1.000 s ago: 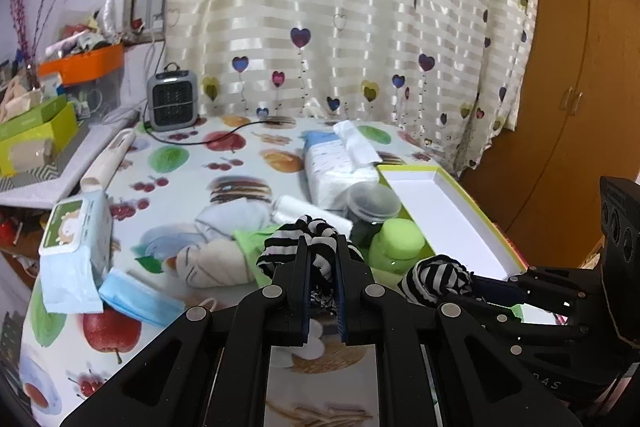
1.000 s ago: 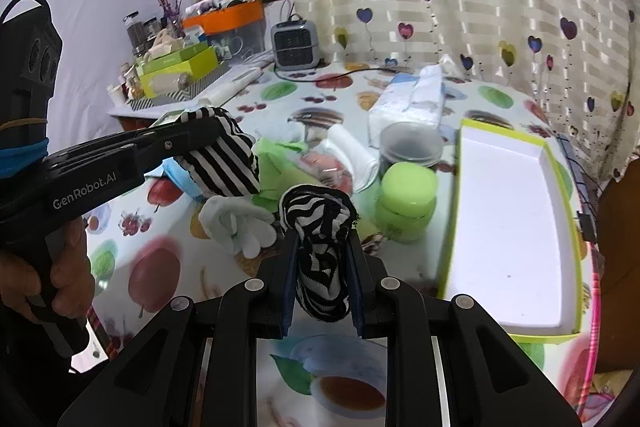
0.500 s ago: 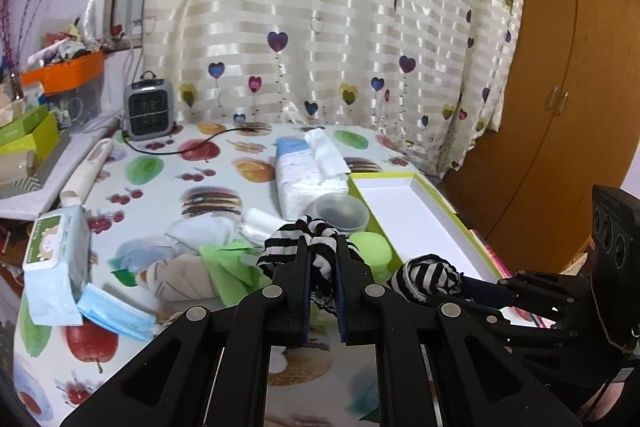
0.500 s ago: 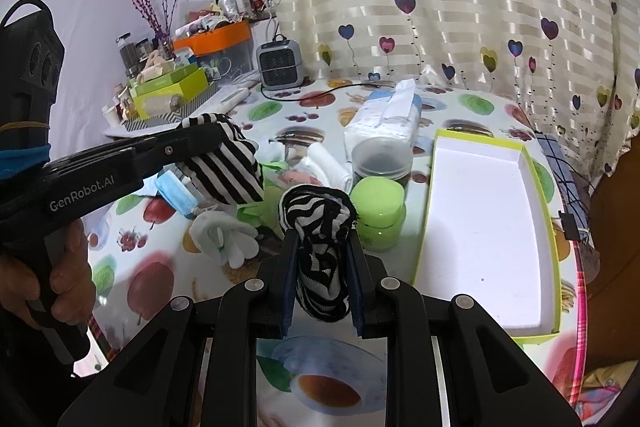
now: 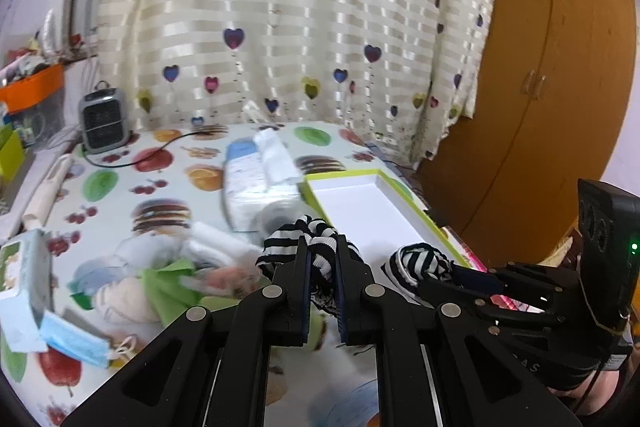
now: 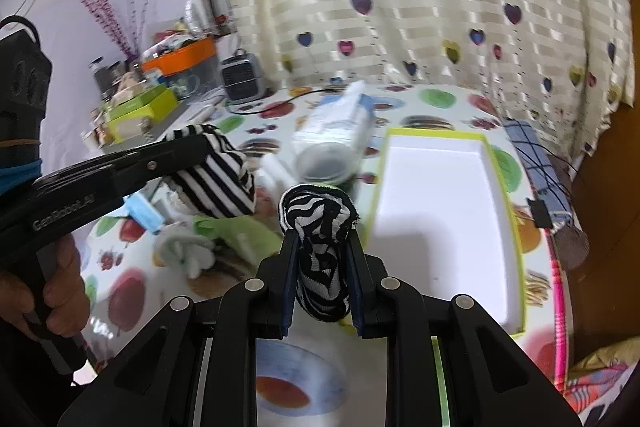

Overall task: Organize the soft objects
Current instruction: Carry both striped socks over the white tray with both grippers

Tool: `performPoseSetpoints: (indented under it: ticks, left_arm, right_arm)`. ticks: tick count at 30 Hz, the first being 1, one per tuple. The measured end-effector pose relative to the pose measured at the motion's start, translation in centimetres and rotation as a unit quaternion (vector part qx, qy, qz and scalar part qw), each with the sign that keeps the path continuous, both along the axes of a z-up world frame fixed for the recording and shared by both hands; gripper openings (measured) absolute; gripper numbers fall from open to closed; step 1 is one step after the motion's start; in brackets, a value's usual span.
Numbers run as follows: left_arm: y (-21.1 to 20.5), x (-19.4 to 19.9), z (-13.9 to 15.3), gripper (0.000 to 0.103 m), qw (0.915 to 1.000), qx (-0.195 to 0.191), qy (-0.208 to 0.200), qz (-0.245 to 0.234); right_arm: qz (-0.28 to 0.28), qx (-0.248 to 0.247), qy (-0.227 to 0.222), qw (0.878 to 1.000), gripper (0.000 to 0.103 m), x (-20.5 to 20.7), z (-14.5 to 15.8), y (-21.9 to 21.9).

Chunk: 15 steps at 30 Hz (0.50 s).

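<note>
My left gripper [image 5: 322,247] is shut on a black-and-white striped sock [image 5: 316,237] and holds it above the table. It also shows in the right wrist view [image 6: 216,179]. My right gripper [image 6: 322,239] is shut on a second striped sock [image 6: 320,227], also seen in the left wrist view [image 5: 420,261]. Both are lifted near the open white box with a lime rim [image 6: 440,211], which lies to the right [image 5: 368,203]. More soft items lie in a pile on the table: a green cloth [image 5: 168,287], a pale sock [image 5: 120,303] and a white glove [image 6: 184,251].
A tissue pack [image 5: 256,175], a dark-lidded jar [image 6: 324,163], a wipes pack [image 5: 24,279] and a blue face mask [image 5: 72,339] lie on the fruit-print tablecloth [image 5: 120,187]. A small heater [image 5: 102,123] stands at the back. A wooden wardrobe [image 5: 540,67] is at right.
Both grippers have risen and pulled back with their socks; the table and box appear farther away and shifted. The grips are unchanged.
</note>
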<state>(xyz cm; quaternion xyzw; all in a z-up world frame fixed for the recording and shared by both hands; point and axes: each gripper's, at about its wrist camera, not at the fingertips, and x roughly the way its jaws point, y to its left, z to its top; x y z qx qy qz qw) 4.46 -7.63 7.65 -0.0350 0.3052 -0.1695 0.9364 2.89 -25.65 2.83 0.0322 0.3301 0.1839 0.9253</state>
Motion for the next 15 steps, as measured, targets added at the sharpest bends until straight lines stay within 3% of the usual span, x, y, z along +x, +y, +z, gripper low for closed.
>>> performPoseSetpoints:
  ticks: [15]
  left_arm:
    - [-6.6, 3.6, -1.7, 0.009, 0.9971, 0.009, 0.025, -0.071]
  right_arm:
    - [-0.079, 0.004, 0.042, 0.996, 0.023, 3.1, -3.6, -6.1]
